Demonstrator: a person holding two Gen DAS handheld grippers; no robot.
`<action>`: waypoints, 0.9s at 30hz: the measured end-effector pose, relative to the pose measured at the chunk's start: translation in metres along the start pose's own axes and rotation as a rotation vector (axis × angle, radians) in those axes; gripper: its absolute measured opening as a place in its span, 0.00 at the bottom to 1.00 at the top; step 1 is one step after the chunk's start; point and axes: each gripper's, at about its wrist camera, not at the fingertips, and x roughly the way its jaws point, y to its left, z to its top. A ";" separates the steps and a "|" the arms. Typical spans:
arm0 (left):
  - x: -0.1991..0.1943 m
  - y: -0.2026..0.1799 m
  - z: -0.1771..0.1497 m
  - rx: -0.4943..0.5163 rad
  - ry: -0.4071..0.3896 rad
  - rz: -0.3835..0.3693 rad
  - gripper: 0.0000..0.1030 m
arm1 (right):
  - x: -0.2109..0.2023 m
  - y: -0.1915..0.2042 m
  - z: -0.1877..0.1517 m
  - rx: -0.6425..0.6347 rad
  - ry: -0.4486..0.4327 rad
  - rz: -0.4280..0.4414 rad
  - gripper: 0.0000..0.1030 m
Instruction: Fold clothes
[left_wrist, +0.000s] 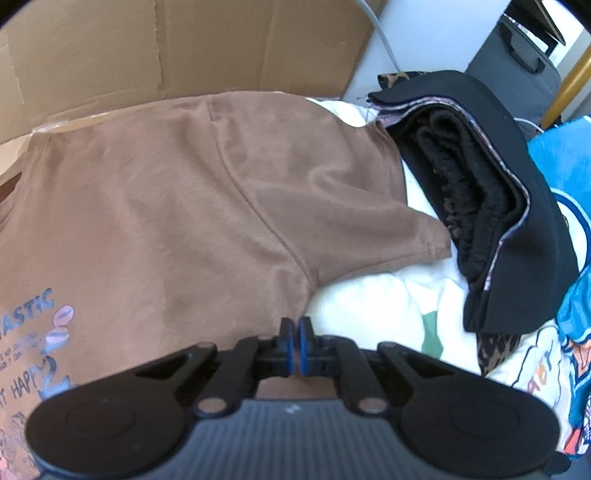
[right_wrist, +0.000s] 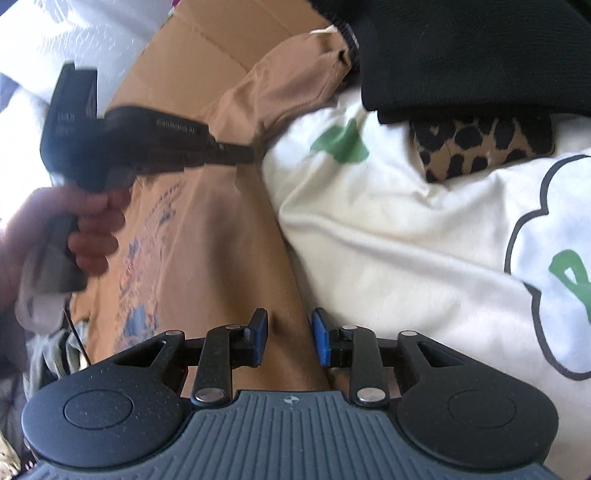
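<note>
Bed: white quilt (left_wrist: 369, 295) under brown T-shirt (left_wrist: 166, 203).
Left tongs (left_wrist: 295, 329): pinched shut on shirt's side edge.
Right tongs (right_wrist: 290, 334): open over hem; pinch both layers.

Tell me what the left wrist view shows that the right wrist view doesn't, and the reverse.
Only the left wrist view: the blue printed fabric at far right, and the left gripper from behind, shut.

Only the right wrist view: the hand holding that gripper, and the right gripper open.

Both: brown T-shirt, black folded stack, white bedding, cardboard.

"ASTIC", "HAPP" on brown T-shirt (left_wrist: 166, 192)
</note>
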 end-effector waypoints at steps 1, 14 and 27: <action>-0.001 0.000 0.000 0.004 0.000 0.004 0.03 | 0.001 0.001 -0.001 -0.005 0.003 0.000 0.30; 0.002 -0.009 0.002 0.061 0.003 0.026 0.03 | -0.004 -0.009 0.014 -0.023 -0.069 -0.025 0.30; 0.004 -0.006 -0.003 0.067 0.006 0.029 0.04 | 0.004 0.004 -0.001 -0.142 -0.026 -0.043 0.26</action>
